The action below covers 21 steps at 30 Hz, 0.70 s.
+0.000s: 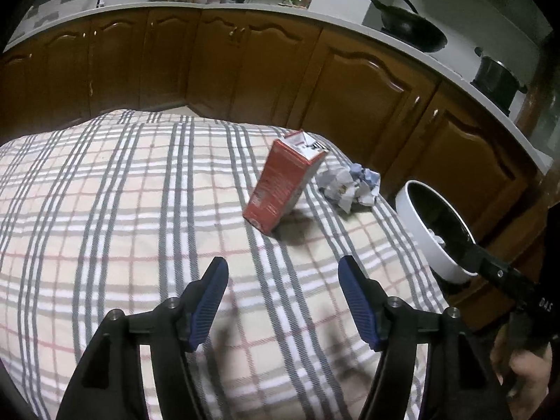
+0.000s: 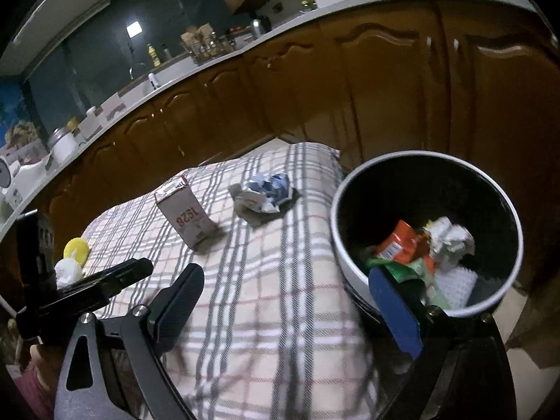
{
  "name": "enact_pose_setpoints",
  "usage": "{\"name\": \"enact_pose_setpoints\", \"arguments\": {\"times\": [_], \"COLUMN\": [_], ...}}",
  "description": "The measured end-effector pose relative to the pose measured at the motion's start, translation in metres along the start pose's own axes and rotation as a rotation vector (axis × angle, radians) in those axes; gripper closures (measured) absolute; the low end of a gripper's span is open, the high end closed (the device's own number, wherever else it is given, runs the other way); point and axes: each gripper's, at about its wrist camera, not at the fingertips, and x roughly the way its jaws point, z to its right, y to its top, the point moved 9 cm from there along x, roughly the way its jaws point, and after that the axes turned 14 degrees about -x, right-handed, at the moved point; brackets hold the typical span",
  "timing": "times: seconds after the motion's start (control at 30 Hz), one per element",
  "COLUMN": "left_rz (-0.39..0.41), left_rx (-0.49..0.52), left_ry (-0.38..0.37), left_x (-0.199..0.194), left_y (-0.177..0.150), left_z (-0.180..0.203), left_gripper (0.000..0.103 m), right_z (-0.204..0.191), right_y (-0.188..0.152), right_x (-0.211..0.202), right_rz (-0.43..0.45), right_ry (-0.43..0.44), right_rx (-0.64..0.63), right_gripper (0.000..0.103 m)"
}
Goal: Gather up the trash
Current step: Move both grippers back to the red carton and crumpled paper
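A red carton stands upright on the checked tablecloth, with a crumpled paper ball just right of it. My left gripper hovers open over the cloth, short of the carton, with nothing between its blue pads. A white bin stands at the table's right edge and holds an orange wrapper, green packaging and crumpled paper. My right gripper is open wide; its right finger overlaps the bin's near rim, its left finger is over the cloth. From this side I see the carton and paper ball farther back.
Brown kitchen cabinets curve behind the table under a white counter carrying a wok and a pot. A yellow lid and a white object lie at the table's left end. A hand holds the right gripper.
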Motion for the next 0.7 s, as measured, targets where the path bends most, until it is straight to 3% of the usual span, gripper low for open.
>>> {"name": "enact_pose_setpoints", "arguments": {"times": [0.47,0.7], "left_rz": [0.008,0.007], "left_rx": [0.018,0.024], "left_ry": [0.024,0.021], "left_x": [0.018,0.032], "left_y": [0.023,0.033], "left_z": [-0.011,-0.006], "left_gripper": [0.036,0.036], "right_z": [-0.009,-0.004], "right_y": [0.036,0.051], "right_x": [0.045,0.066], "right_rz": [0.004,-0.016], "right_ry": [0.01,-0.006], "right_rx": [-0.038,-0.048], "right_gripper": [0.008,0.02]}}
